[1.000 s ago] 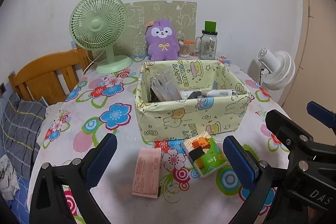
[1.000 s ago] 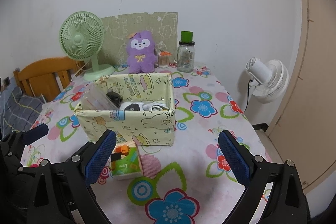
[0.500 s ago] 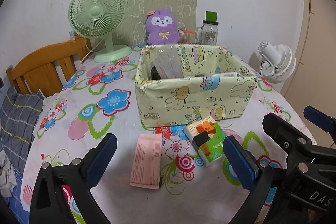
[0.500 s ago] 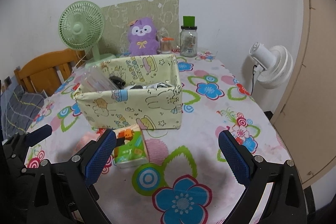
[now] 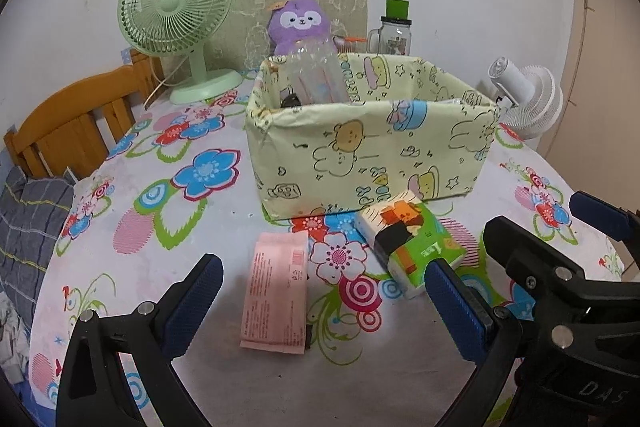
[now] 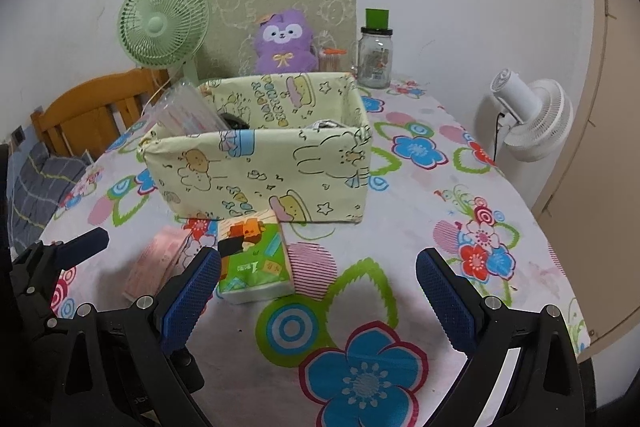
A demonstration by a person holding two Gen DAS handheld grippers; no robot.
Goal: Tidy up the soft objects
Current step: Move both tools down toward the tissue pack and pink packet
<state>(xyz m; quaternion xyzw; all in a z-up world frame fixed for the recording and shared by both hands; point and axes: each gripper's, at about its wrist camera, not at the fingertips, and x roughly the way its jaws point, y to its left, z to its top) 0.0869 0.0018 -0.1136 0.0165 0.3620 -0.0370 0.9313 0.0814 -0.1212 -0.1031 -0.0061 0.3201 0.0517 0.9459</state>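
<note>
While we hold both grippers low over the flowered surface, the jaws of each stand wide apart with nothing between them. Our left gripper faces a flat pink packet that lies just ahead of its fingers. Our right gripper sits close beside the left one, and its left finger hides a lower corner of the green tissue pack.

That tissue pack, printed with an orange and black cartoon figure, rests on the surface just in front of the pale yellow fabric box, near its front wall; from the left wrist it lies to the right of the pink packet, a little apart from it. We see a clear plastic bottle leaning inside the box at its left end, along with some dark items we cannot identify.

Behind the box, a purple plush toy sits against a cardboard sheet, with a green desk fan to its left and 1 glass jar with a green cap to its right. A white fan stands beyond the surface's right edge, and a wooden chair stands at its left.
</note>
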